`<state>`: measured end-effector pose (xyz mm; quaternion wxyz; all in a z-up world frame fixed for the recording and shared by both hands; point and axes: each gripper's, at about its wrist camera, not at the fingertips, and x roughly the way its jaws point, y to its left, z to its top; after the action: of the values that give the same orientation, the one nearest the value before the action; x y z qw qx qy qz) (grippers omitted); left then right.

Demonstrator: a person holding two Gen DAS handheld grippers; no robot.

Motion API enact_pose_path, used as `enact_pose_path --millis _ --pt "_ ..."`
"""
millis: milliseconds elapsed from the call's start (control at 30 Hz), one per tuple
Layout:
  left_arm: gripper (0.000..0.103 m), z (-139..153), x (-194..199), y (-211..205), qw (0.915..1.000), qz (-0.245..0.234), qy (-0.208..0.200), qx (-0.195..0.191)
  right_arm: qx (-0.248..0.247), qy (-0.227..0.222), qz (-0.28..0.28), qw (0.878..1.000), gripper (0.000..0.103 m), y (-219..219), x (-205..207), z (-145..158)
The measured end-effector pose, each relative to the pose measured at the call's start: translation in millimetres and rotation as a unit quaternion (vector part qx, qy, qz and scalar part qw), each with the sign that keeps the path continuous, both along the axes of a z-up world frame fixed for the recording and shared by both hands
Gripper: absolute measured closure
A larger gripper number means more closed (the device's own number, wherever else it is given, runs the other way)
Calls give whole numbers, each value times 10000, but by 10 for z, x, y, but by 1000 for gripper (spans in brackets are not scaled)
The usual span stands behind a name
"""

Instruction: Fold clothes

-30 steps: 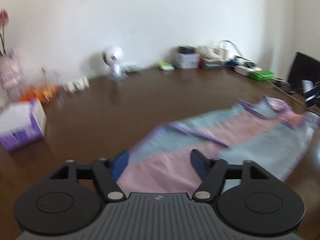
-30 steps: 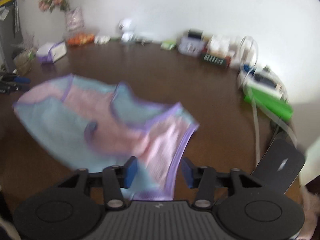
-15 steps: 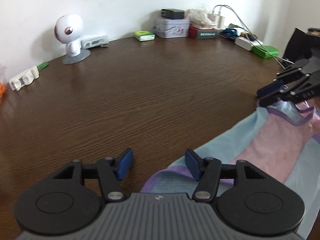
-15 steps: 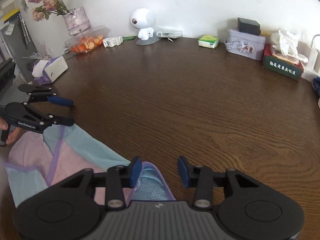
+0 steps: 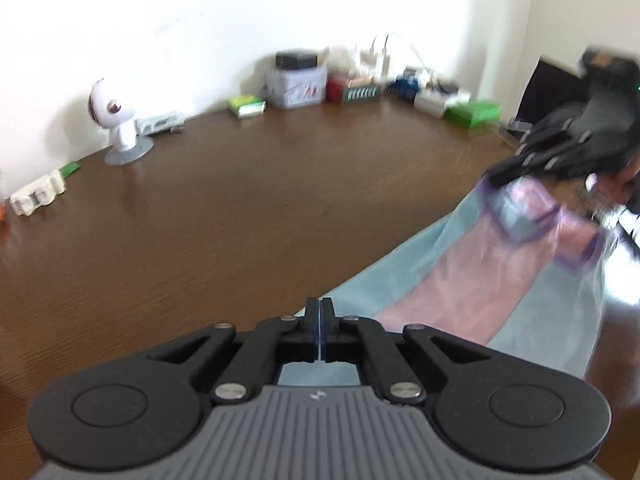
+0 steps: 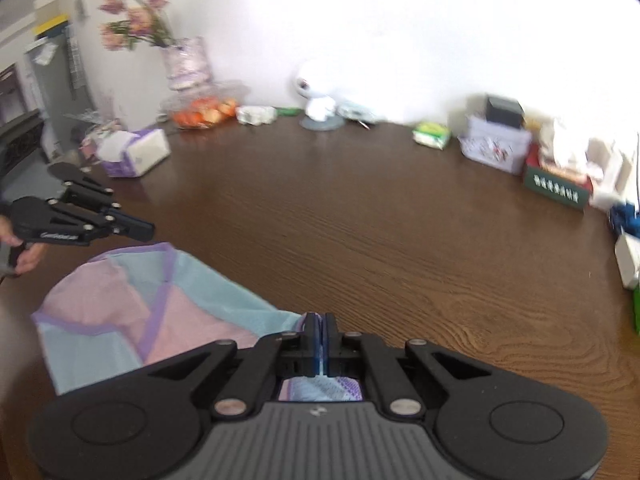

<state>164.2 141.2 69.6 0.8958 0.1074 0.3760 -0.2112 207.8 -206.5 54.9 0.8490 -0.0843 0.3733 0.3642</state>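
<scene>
A pink and light-blue mesh garment [image 5: 480,280] with purple trim lies on the brown table [image 5: 240,220], stretched between my two grippers. My left gripper [image 5: 320,308] has its jaws closing, the pads nearly together on the garment's blue edge, and cloth shows just behind them. My right gripper [image 6: 321,322] is shut on the other end of the garment [image 6: 120,320], with purple-trimmed cloth bunched behind its pads. The right gripper [image 5: 496,172] appears blurred at the far right of the left wrist view. The left gripper [image 6: 148,232] shows at the left of the right wrist view, held by a hand [image 6: 28,256].
Along the wall stand a white round-headed figure [image 5: 116,120], a tin box [image 5: 296,88], a green box [image 5: 472,114], a vase of flowers [image 6: 186,62], a bowl of orange fruit [image 6: 204,110], a tissue box [image 6: 136,152] and a dark green box [image 6: 558,186].
Both grippers went from open over the garment to closed on its edge. The garment now stretches between them, and both views have shifted across the table.
</scene>
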Motion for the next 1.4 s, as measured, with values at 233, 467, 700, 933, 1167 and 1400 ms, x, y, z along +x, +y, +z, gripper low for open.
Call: enact_pose_path --millis 233,467,700,933,1167,1400 --pt "45 -259 162 108 9981 504 308 -172 209 140 -133 9996 58 -23 95 -100" --pt "96 -290 127 78 9993 315 198 11 -130 316 -146 9993 86 126 237 -333" --pt "100 -97 -200 -1 9990 203 -361 182 -318 100 68 9994 99 133 38 -272" --pt "100 -73 -1187 -182 9977 168 -614 251 -323 -260 526 9978 99 -123 -846 33" --pt "69 -216 -1484 44 9962 776 -283 286 -564 -214 701 9957 83 -396 -1158 100" --pt "59 -316 -1141 175 9927 1176 -167 185 -444 117 -490 9977 49 -674 -220 253"
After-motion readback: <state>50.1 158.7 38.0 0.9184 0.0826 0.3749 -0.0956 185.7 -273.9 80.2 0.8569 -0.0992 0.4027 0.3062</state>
